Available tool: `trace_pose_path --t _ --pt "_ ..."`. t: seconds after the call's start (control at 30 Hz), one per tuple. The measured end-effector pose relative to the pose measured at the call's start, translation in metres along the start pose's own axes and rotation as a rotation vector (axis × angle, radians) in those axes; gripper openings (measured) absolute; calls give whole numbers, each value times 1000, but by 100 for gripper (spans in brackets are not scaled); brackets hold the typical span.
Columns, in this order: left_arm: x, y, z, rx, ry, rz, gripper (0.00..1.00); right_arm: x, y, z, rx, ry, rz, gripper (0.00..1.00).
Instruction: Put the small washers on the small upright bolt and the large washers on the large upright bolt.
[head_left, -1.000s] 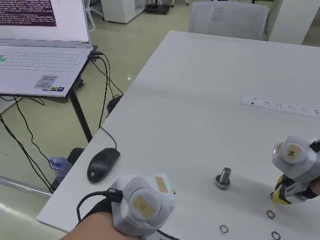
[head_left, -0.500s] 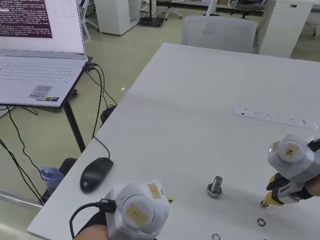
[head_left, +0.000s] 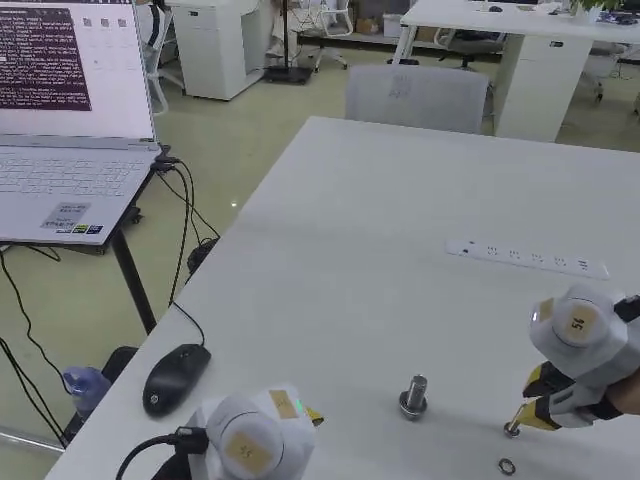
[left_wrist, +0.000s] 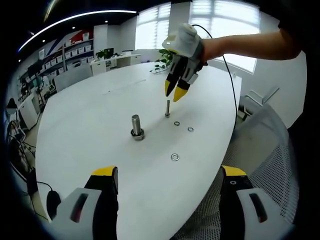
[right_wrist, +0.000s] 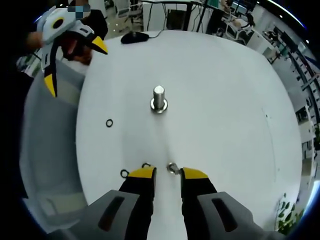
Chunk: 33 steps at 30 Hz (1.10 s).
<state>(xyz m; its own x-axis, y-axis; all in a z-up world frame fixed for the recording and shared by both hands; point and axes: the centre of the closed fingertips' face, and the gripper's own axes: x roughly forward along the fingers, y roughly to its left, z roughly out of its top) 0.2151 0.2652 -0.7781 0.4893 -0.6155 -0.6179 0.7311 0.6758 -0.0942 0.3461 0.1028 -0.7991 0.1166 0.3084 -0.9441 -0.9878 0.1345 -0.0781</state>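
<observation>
My right gripper (right_wrist: 167, 175) hovers over the small bolt (right_wrist: 173, 168), which stands upright on the table (head_left: 350, 230) just ahead of the tips. The jaws are parted by a narrow gap and carry nothing. Two washers (right_wrist: 124, 173) lie flat just left of the jaws, touching neither. A third washer (right_wrist: 109, 122) lies apart, toward the large bolt (right_wrist: 159, 98). The large bolt stands upright near the middle of the table, well apart from the small bolt, with bare table between them.

My left gripper (left_wrist: 168, 172) sits at the near table edge, jaws wide apart and empty, facing both bolts. A mouse (head_left: 176, 377) lies beside it on the left edge, its cable running off the table. A power strip (head_left: 525, 260) lies beyond the bolts. A laptop (head_left: 60, 180) stands on a separate stand to the left.
</observation>
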Motion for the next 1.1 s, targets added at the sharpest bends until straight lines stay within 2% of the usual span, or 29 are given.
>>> trace_pose_path --t 0.33,0.4,0.63,0.9,1.1 --pt "-4 8 1 -12 -5 18 81 -4 21 1 8 -20 21 20" --pt "-5 9 2 1 -17 22 78 -4 27 1 8 -23 24 20" --pt "-5 9 1 -3 -19 20 73 8 43 -3 19 -28 36 19" --pt "-5 9 2 14 -23 20 73 24 42 -12 25 -8 26 18" --pt "-4 10 1 44 -8 15 76 39 39 -15 41 -3 30 19"
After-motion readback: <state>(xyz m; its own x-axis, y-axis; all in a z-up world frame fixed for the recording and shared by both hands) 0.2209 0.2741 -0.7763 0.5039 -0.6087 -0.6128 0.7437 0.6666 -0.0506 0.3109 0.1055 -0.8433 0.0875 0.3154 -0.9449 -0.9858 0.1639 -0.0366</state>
